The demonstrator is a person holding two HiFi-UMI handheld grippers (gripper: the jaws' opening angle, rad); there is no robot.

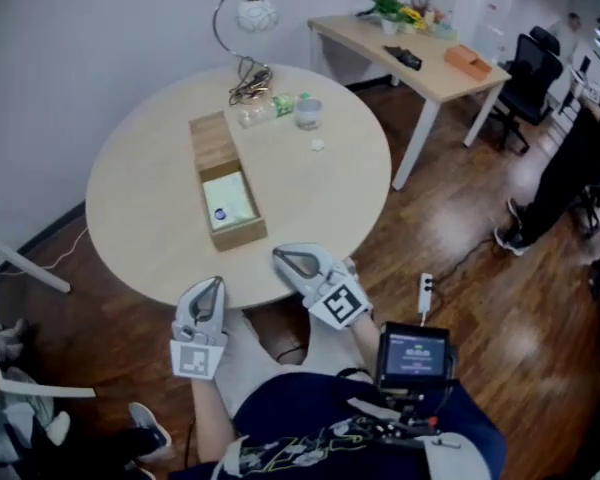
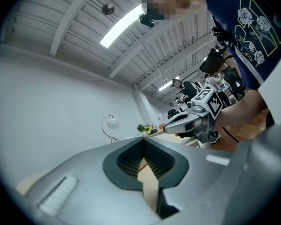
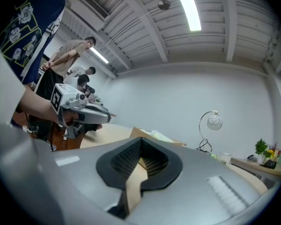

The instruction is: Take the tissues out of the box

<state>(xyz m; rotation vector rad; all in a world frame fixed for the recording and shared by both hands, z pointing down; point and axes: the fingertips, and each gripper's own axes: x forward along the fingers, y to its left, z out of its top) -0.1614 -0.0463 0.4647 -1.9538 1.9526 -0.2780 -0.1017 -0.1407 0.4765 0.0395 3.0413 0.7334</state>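
grippers point(image 1: 212, 284) point(image 1: 279, 257) 2 | box point(image 1: 240, 234) 1 | tables point(image 1: 145, 183) point(image 1: 430, 76) 2 | lamp point(image 1: 256, 14) 1

pale wood, grey claws, checked cubes

the left gripper point(image 1: 214, 282) and the right gripper point(image 1: 278, 256) are matt grey, their jaws lined black; each bears a marker cube point(image 1: 340, 304) of black-and-white squares. ahead of both claws the round table point(image 1: 130, 198) is pale beige. the box point(image 1: 242, 234) is light brown wood, the tissues point(image 1: 236, 196) in it pale green. right of the right claw the floor point(image 1: 480, 298) is dark reddish-brown plank. behind the claws is a navy shirt point(image 1: 280, 404) with pale outlined flowers.
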